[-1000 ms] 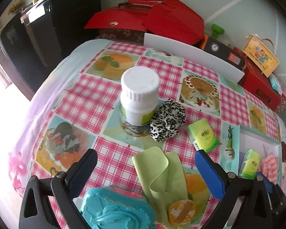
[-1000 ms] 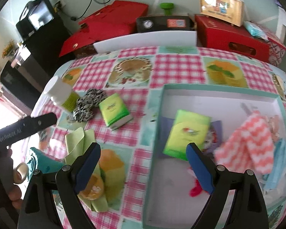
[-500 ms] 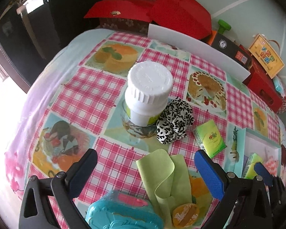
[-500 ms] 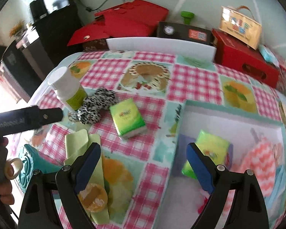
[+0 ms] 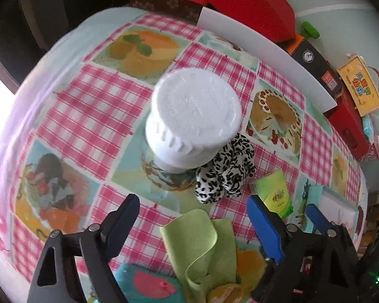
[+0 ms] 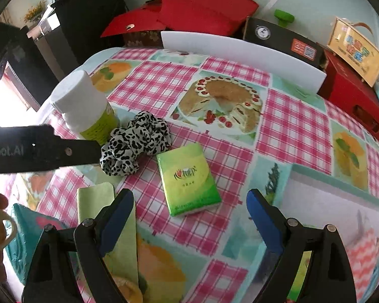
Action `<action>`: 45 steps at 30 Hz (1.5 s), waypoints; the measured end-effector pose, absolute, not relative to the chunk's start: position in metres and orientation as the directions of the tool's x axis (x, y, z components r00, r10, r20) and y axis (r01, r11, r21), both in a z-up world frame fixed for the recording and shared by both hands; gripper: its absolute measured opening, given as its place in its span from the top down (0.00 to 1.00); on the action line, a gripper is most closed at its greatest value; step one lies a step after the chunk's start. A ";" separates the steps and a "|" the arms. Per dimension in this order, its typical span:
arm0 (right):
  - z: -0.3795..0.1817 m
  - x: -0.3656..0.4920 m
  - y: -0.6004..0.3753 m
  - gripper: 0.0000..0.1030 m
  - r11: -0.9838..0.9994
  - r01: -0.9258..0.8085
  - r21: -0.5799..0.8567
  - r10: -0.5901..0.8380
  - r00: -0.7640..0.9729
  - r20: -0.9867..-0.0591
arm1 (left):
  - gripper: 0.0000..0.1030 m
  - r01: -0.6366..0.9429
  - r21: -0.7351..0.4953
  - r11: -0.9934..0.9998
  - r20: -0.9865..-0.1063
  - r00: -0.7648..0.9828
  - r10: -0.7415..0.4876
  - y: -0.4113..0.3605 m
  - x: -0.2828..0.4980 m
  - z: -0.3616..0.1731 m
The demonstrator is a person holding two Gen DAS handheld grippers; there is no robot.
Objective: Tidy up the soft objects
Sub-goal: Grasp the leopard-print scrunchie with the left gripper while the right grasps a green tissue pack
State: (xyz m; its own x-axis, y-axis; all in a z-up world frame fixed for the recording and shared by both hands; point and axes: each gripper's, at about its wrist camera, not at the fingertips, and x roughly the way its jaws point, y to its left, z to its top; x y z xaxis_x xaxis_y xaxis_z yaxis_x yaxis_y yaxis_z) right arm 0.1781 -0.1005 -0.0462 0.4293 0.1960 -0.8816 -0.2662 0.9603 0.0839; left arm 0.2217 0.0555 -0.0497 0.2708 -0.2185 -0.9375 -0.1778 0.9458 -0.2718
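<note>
A black-and-white spotted scrunchie (image 5: 224,174) (image 6: 135,142) lies on the checked tablecloth beside a white-capped bottle (image 5: 193,116) (image 6: 84,107). A green tissue pack (image 6: 188,179) (image 5: 275,194) lies right of it. A folded green cloth (image 5: 202,247) (image 6: 106,227) lies nearer. My left gripper (image 5: 192,224) is open above the cloth, just short of the scrunchie. My right gripper (image 6: 189,217) is open and empty just before the tissue pack. The teal tray (image 6: 315,174), holding a pink striped cloth (image 6: 363,257), is at the right.
A teal moulded item (image 5: 144,285) (image 6: 27,237) and an orange disc (image 5: 224,293) lie near the front edge. Red boxes (image 6: 194,7), a white board (image 6: 240,50), a black box (image 6: 283,38) and a yellow gift box (image 6: 353,50) stand behind the table.
Both grippers have moved forward and down. The left has closed in on the bottle and scrunchie. The right has swung left from the tray to the tissue pack.
</note>
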 end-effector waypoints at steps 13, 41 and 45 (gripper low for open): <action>-0.067 0.192 -0.096 0.32 0.953 -0.282 0.109 0.217 0.387 -0.896 | 0.35 -0.276 -0.300 0.913 -0.933 0.286 -0.219 0.044 0.240 -0.069; -0.038 0.158 -0.109 0.52 0.954 -0.260 0.148 0.253 0.437 -0.863 | 0.84 -0.203 -0.408 0.890 -0.856 0.423 -0.296 0.047 0.204 -0.036; -0.032 0.151 -0.115 0.53 0.957 -0.246 0.153 0.253 0.451 -0.856 | 0.84 -0.181 -0.414 0.892 -0.839 0.455 -0.297 0.044 0.197 -0.023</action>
State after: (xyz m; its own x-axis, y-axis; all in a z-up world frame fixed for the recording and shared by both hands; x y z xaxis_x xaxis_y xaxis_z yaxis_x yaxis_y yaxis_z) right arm 0.1509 -0.1152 -0.0315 0.4507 0.2532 -0.8560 -0.2464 0.9570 0.1533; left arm 0.1965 0.0444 -0.0232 0.4552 -0.2974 -0.8393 -0.1810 0.8920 -0.4143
